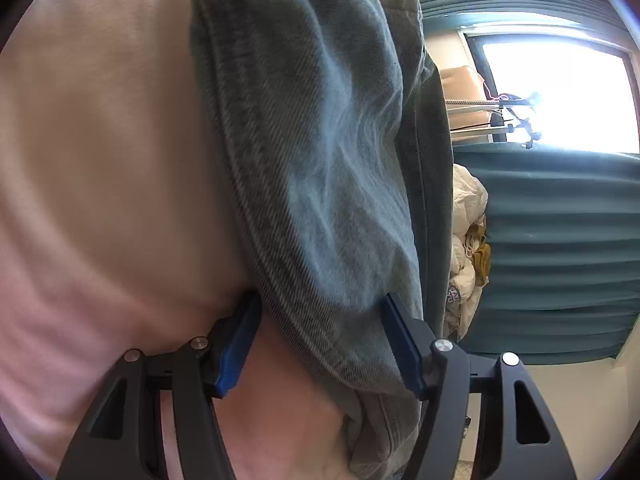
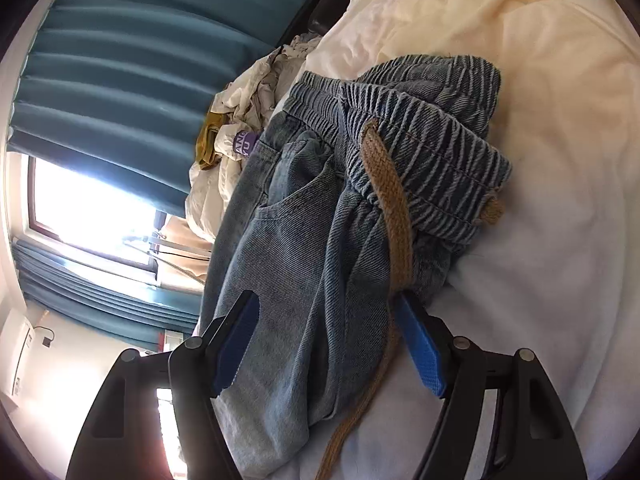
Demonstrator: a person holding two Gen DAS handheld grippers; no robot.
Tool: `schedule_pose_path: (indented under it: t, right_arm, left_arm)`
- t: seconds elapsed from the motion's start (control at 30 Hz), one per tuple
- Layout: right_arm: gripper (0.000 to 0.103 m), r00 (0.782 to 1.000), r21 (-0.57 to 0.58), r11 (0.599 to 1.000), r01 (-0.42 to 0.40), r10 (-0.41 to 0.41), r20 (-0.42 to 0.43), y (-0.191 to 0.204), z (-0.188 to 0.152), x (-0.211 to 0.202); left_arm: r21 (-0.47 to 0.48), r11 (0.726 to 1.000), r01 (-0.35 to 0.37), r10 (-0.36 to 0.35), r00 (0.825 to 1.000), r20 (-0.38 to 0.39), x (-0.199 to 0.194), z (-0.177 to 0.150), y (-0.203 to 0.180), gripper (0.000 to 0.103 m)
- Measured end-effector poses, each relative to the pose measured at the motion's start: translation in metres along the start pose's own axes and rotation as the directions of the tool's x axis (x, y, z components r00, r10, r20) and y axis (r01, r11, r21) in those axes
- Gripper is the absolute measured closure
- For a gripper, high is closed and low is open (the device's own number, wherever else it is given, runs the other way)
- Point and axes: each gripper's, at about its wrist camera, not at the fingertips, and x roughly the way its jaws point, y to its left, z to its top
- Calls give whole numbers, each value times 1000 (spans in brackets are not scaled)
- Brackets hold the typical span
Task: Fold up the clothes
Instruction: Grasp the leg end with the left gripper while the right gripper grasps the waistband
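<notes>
with both the left gripper [image 1: 320, 344] and right gripper [image 2: 328, 344] standing wide and pressing nothing, the jeans [image 2: 320, 208] filling mid-frame on the bedding [image 2: 540, 240] could slump unfolded, the drawstring [image 2: 394, 216] snagging a pad.

Both wrist views look close along the jeans [image 1: 320, 160], sharing curtains [image 2: 120, 60].

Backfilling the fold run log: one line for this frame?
stage: fold jeans on bed | left gripper: jaws open around denim | right gripper: jaws open around denim, drawstring | unfolded pile behind
</notes>
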Motion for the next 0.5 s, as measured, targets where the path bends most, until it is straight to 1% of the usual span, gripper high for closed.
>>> schedule_pose_path:
  t: [0.07,0.1,0.13,0.17,0.23,0.33,0.4,0.43,0.47,0.5]
  right_arm:
    - [32,999,66,997,37,-38,7,-6,-2,2]
    - [32,996,92,992,83,-84,11,-8,-5,0]
    - [32,992,100,987,124,-126,12,-9,-8,-2]
    - [32,990,97,986,136,-138,15,-9,-10,-4]
    - [31,993,69,991,112,-114,27,-7,-10,-1]
    - [31,995,17,995,94,-95,43,-6,4,19]
    - [31,995,9,997,82,-83,61,-12,10,31]
    - [31,995,3,998,70,-70,71,-15,12,36]
    - [31,994,-20,997,72,-70,80,-14,13,38]
    - [32,993,-50,996,79,-74,88,-12,13,40]
  left_arm:
    - [27,1000,-9,9,1000,30,6,3,-6,40]
    - [40,999,-17,15,999,44,8,4,-8,42]
    - [48,998,-27,25,998,54,8,4,-8,44]
    - [48,998,-33,30,998,60,9,6,-7,48]
    - [49,998,-44,41,997,73,10,10,-7,52]
    - [48,998,-38,34,996,82,13,17,-6,59]
    - [52,997,-52,48,995,87,15,20,-5,71]
    - [58,996,-61,56,994,89,15,20,-6,74]
    - [74,995,-69,61,993,97,14,20,-8,79]
    - [88,993,-79,69,991,112,12,17,-10,87]
